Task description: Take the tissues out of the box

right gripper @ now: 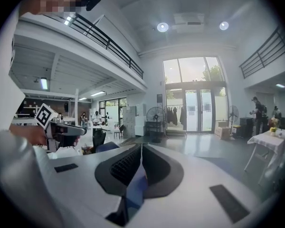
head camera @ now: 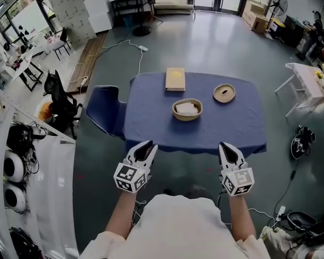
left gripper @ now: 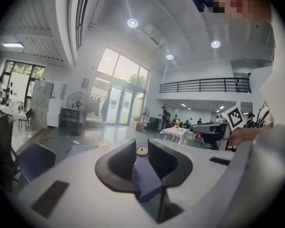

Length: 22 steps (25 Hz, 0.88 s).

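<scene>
A tan tissue box (head camera: 175, 79) lies flat on the far side of the blue-covered table (head camera: 151, 117). In front of it stands a woven bowl (head camera: 187, 109) with white tissue inside. Both grippers hang short of the table's near edge, over the floor. My left gripper (head camera: 147, 147) (left gripper: 141, 145) has a narrow gap between its jaws and nothing in it. My right gripper (head camera: 227, 148) (right gripper: 141, 148) has its jaws pressed together, empty. The left gripper view shows the box (left gripper: 103, 144) small and far off.
A round wooden dish (head camera: 224, 93) (left gripper: 141, 150) sits at the table's right. A blue chair (head camera: 103, 109) stands against the table's left side. A white folding table (head camera: 308, 82) is at the far right, and cables lie on the floor around.
</scene>
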Each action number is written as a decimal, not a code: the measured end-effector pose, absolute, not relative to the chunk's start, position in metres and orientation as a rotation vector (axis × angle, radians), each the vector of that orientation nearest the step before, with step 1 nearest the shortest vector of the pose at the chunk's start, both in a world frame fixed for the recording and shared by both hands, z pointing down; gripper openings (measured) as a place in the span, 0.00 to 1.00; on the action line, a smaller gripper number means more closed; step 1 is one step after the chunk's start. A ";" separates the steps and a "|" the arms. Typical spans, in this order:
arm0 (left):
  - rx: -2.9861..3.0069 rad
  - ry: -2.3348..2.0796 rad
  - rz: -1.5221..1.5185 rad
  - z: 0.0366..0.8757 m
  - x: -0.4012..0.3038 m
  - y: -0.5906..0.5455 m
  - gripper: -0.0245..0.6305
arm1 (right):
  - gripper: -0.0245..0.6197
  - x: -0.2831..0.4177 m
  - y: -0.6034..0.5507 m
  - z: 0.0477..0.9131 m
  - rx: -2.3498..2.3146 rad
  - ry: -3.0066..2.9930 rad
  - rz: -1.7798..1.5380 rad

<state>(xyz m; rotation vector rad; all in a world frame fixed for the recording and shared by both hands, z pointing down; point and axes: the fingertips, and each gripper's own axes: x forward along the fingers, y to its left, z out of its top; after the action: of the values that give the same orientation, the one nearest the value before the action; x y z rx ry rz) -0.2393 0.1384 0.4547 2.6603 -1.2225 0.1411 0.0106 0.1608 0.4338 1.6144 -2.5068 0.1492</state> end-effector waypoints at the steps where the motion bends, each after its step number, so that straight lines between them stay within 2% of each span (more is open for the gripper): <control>1: 2.658 -1.222 0.139 0.456 -0.242 0.139 0.16 | 0.09 0.007 0.161 0.436 1.610 -2.505 0.152; 14: 2.584 -1.249 0.152 0.479 -0.240 0.108 0.18 | 0.09 0.012 0.122 0.455 1.568 -2.490 0.203; 22: 2.551 -1.252 0.181 0.490 -0.205 0.046 0.19 | 0.09 0.044 0.057 0.465 1.523 -2.493 0.247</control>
<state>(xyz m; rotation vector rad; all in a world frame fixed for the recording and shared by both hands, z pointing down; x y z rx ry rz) -0.2048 0.0458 0.4901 2.5509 -1.2520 0.1811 0.0439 0.0572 0.4648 1.5229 -2.4929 0.2469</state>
